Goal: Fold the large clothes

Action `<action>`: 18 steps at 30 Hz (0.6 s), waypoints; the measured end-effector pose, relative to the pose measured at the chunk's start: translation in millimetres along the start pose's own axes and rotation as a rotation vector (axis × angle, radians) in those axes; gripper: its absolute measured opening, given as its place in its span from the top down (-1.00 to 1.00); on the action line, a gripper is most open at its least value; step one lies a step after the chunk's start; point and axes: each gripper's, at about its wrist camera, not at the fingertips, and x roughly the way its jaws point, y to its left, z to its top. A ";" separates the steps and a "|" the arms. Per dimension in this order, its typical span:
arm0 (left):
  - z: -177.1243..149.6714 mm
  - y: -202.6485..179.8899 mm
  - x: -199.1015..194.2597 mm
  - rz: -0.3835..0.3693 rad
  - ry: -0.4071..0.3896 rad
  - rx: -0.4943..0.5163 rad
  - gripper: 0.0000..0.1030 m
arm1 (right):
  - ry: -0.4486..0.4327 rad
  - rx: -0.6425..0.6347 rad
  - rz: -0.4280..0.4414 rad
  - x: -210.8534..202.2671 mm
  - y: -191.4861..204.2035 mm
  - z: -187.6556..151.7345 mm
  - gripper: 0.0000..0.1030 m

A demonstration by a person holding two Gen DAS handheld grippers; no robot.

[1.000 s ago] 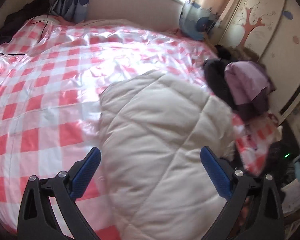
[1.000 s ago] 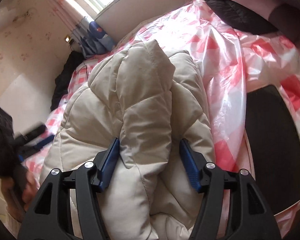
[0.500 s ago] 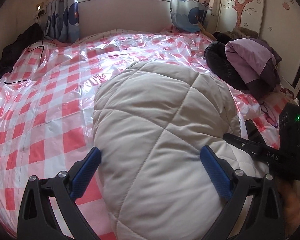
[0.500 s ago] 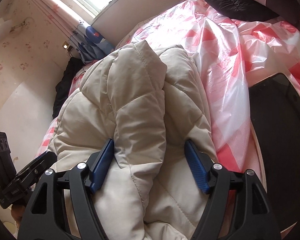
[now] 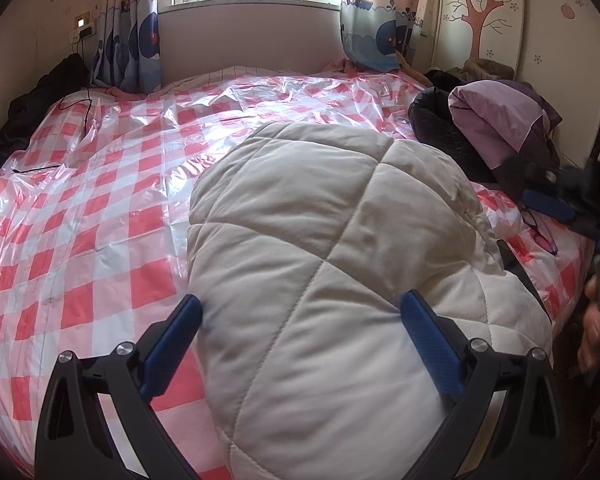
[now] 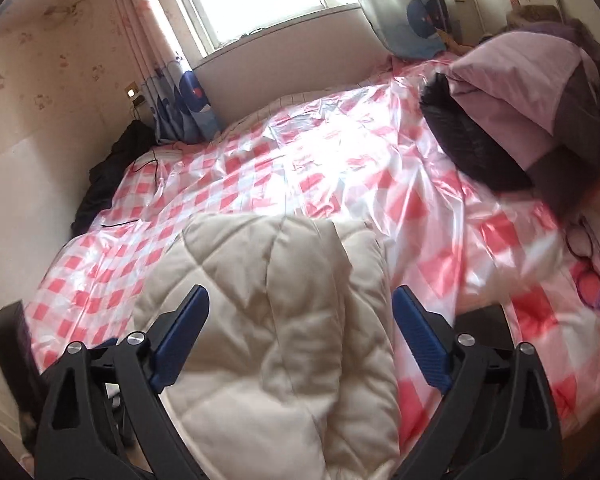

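Note:
A cream quilted puffer jacket (image 5: 324, 264) lies folded in a bundle on the bed's red-and-white checked plastic cover (image 5: 100, 200), near the front edge. My left gripper (image 5: 300, 332) is open, its blue pads either side of the jacket's near part. In the right wrist view the jacket (image 6: 276, 320) sits between the wide-open pads of my right gripper (image 6: 300, 336), which hovers above it and holds nothing. The right gripper also shows blurred at the right edge of the left wrist view (image 5: 560, 200).
A folded lilac and purple garment (image 5: 496, 128) on a black jacket (image 5: 440, 128) lies at the bed's right side. Purple glasses (image 6: 588, 264) lie on the cover near it. A dark garment (image 5: 40, 100) and a cable lie at the far left. Window and curtains stand behind.
My right gripper opened off the jacket's fold, lifted and tilted up toward the window. My left gripper swung to face the window. The jacket bundle stayed on the bed.

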 end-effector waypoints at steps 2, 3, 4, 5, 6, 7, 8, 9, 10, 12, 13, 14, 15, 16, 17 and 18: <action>0.0 0.4 0.3 -0.002 0.000 -0.002 -0.86 | 0.025 0.004 -0.027 20.8 -1.5 -1.5 -0.75; 0.0 0.2 0.3 -0.002 0.000 -0.001 -0.86 | 0.060 0.008 -0.052 37.9 -3.9 -7.2 -0.75; -0.2 0.2 0.7 -0.007 0.000 -0.002 -0.86 | 0.100 0.017 -0.067 56.0 -8.3 -14.7 -0.78; -0.5 -1.2 1.6 -0.009 0.001 0.002 -0.86 | 0.110 0.046 -0.048 71.5 -18.4 -23.1 -0.87; -0.6 -4.0 3.2 -0.011 0.002 0.011 -0.86 | 0.116 0.102 -0.005 85.0 -32.3 -32.4 -0.87; -1.0 -7.6 5.2 -0.013 0.004 0.021 -0.86 | 0.135 0.158 0.038 94.2 -45.0 -36.7 -0.88; -0.4 -11.1 6.6 -0.011 0.003 0.032 -0.86 | 0.150 0.182 0.055 97.6 -51.4 -35.0 -0.87; 1.3 -11.0 6.7 -0.021 0.008 0.029 -0.86 | 0.165 0.177 0.051 98.5 -51.0 -31.7 -0.87; 4.5 -5.6 5.7 -0.062 0.026 0.007 -0.86 | 0.176 0.174 0.047 98.2 -50.0 -29.5 -0.87; 11.0 24.2 -1.9 -0.206 0.054 -0.115 -0.86 | 0.203 0.172 0.034 88.4 -46.4 -21.4 -0.87; 10.9 45.0 -4.4 -0.256 0.068 -0.207 -0.86 | 0.194 0.150 0.010 78.5 -41.3 -15.1 -0.87; 8.5 71.4 -4.5 -0.281 0.086 -0.323 -0.86 | 0.175 0.116 -0.017 67.6 -34.6 -11.3 -0.87; 4.8 92.9 -0.8 -0.281 0.108 -0.412 -0.86 | 0.166 0.086 -0.040 60.0 -29.1 -10.0 -0.87; 1.9 106.8 6.1 -0.280 0.133 -0.465 -0.86 | 0.170 0.068 -0.057 58.4 -24.8 -13.0 -0.87; -0.5 114.6 16.4 -0.284 0.171 -0.488 -0.86 | 0.182 0.060 -0.069 61.6 -21.2 -15.5 -0.87; -2.6 114.5 32.7 -0.346 0.229 -0.490 -0.86 | 0.195 0.067 -0.067 68.9 -19.5 -19.1 -0.87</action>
